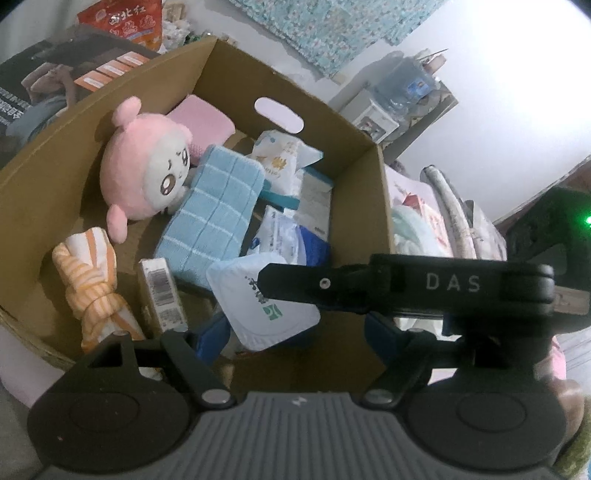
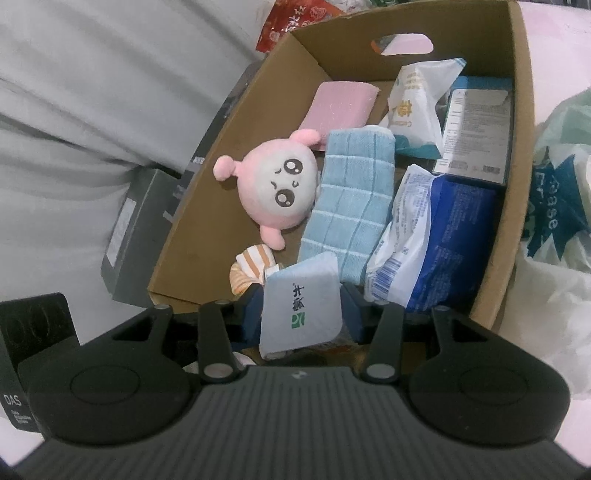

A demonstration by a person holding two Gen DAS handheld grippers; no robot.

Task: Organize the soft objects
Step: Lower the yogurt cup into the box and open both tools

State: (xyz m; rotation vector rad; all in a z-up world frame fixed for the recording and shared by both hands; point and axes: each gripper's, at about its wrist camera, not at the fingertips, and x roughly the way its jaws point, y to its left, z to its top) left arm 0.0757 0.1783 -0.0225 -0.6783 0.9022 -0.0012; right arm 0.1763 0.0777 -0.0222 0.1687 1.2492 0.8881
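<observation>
A pale blue tissue packet (image 2: 299,306) with a green logo sits at the near end of the cardboard box (image 2: 517,110). My right gripper (image 2: 303,317) is shut on it, blue pads pressing both sides. In the left wrist view the same packet (image 1: 243,314) lies between the wide jaws of my open left gripper (image 1: 299,332), and the right gripper's black finger (image 1: 325,284) crosses above it. Deeper in the box lie a pink plush (image 2: 277,188), a blue checked towel (image 2: 351,199), a pink pad (image 2: 340,107) and an orange striped cloth (image 1: 92,280).
Also in the box are white and blue wipe packs (image 2: 424,236), a dark carton (image 2: 476,133) and a small barcode box (image 1: 162,291). Outside it are a dark box (image 2: 140,221) on the left, a plastic bag (image 2: 554,206) on the right and a red snack bag (image 1: 122,22) behind.
</observation>
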